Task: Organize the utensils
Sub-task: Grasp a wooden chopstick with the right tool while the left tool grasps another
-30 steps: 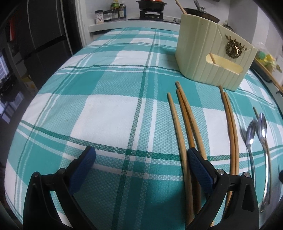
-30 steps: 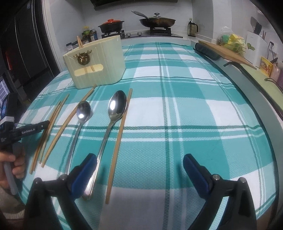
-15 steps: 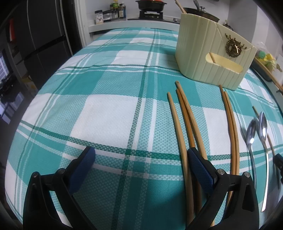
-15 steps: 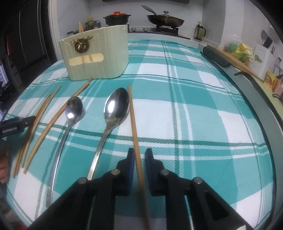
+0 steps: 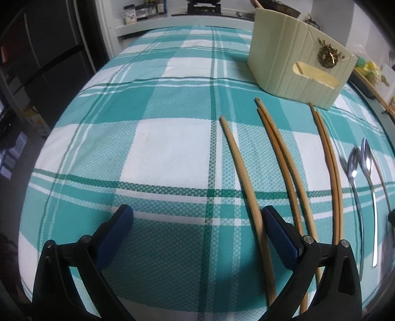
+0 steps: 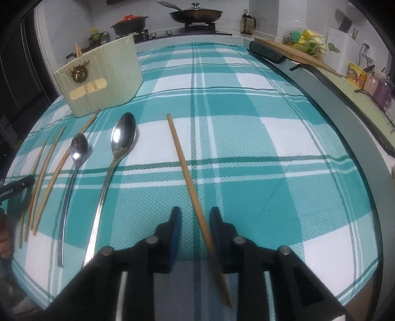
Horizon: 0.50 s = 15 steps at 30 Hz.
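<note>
A single wooden chopstick (image 6: 182, 160) lies on the plaid cloth, its near end between the jaws of my right gripper (image 6: 195, 212). Those jaws are opening; a gap shows beside each pad. To its left lie a large spoon (image 6: 123, 138) and a small spoon (image 6: 79, 148), then several more chopsticks (image 6: 49, 172). The cream utensil holder (image 6: 108, 74) stands behind them with chopsticks in it. My left gripper (image 5: 197, 212) hangs wide open and holds nothing, with one chopstick (image 5: 242, 168) running past its right finger. Two chopstick pairs (image 5: 279, 153) (image 5: 328, 153) lie further right.
The holder (image 5: 284, 64) stands at the far right in the left wrist view. A stove with a frying pan (image 6: 195, 14) and a red-lidded pot (image 6: 129, 23) stands behind the table. A grey counter edge (image 6: 345, 111) with a cutting board (image 6: 296, 53) runs along the right.
My right gripper shut on the chopstick beside the large spoon, swung it rightward away from the spoon, and its jaws have now parted. The left gripper stays open and barely moved.
</note>
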Motion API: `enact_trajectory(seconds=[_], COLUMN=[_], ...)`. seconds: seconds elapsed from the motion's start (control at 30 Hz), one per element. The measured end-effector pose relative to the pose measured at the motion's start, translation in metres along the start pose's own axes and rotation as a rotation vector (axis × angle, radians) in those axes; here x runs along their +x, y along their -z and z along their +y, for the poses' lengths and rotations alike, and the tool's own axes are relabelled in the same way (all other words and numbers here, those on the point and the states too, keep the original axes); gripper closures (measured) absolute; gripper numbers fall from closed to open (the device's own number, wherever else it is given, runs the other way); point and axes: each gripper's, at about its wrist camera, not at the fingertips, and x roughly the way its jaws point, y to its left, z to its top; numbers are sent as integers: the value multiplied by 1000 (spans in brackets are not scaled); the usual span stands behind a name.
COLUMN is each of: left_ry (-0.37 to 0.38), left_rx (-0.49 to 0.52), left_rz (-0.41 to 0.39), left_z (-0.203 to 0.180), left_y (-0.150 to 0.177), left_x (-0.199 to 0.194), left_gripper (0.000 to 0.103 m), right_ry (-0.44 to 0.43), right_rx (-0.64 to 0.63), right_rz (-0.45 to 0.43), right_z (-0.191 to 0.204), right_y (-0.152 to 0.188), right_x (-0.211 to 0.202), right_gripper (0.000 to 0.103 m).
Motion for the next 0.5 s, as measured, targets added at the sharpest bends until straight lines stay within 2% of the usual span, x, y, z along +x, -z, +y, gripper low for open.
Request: enact_trajectory(seconds=[0.2,0.37,0.5], left_ry=[11,23,32], left_rx=[23,76,113], left_rz=[84,133,169], left_z=[2,-5,-11], left_y=[-11,-26,-37], left_x=[5,14,17], left_gripper=[0,0,6], right_ry=[-70,-102,-99], right_rx=[-109,-191,-311], right_rz=[85,175,231], right_z=[6,8,23], right_y=[-5,-29,-54], right_x=[3,17,36], right_gripper=[59,59,58])
